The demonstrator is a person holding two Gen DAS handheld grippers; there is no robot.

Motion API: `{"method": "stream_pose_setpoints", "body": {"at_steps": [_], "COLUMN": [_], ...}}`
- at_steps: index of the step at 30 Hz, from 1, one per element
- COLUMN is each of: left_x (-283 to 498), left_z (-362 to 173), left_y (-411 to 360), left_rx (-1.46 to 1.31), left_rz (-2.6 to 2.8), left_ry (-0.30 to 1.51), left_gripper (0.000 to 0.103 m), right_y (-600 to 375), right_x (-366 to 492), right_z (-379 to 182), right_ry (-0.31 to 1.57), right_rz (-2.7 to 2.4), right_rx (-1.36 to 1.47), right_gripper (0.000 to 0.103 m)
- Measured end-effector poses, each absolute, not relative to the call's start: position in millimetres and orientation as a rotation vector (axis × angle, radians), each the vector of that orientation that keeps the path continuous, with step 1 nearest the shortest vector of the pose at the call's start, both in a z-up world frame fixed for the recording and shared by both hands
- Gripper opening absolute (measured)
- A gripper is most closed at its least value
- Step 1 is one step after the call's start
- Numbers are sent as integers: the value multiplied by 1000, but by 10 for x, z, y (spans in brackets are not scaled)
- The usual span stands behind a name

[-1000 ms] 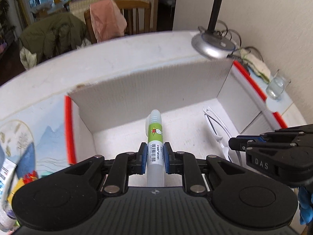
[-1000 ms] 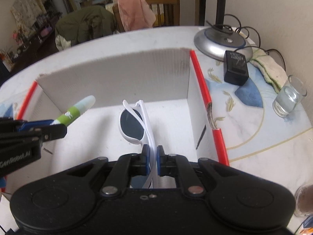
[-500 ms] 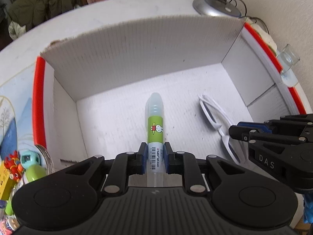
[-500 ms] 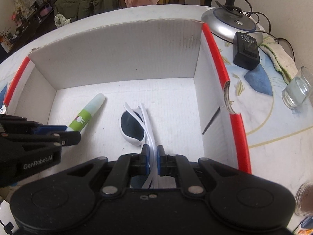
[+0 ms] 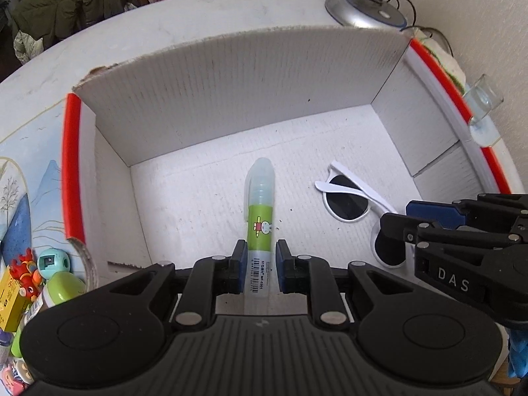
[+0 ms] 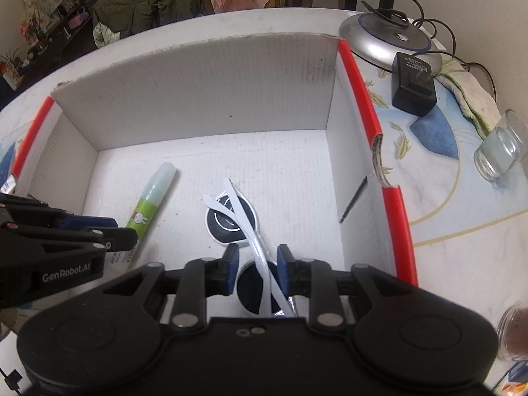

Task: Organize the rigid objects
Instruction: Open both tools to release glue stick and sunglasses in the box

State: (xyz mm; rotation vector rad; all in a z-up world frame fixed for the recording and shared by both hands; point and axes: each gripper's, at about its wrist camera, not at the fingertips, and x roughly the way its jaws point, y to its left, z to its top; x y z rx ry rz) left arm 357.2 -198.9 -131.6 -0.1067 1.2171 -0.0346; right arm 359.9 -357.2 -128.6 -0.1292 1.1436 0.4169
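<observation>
Your left gripper (image 5: 260,265) clamps green-labelled translucent glue stick (image 5: 260,198) low over white corrugated cardboard box (image 5: 231,99) floor, ready for release; your right gripper (image 6: 254,260) jaws opening, pads clear of white-framed dark-lens sunglasses (image 6: 237,217) lying between them.

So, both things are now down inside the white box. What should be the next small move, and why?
Probably open the left tongs and let go of the glue stick. It already lies along the floor of the white box, yet the pads clamp its lower end. The right tongs are opening, and the white sunglasses rest on the floor with gaps at both pads. Lift both afterwards.
</observation>
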Motion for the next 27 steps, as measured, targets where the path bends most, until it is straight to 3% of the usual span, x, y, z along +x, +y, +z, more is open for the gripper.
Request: {"method": "stream_pose_setpoints", "body": {"at_steps": [27], "left_x": [2582], "left_z": [-419], "left_y": [-1709], "left_rx": [-166], "left_rz": [-53], "left_ry": [910], "left_gripper": [17], "right_y": [-3498], "right_x": [2848], "right_z": [-509], "right_ry": [953], "right_rz": [507], "right_rx": [-83], "right_gripper": [46]}}
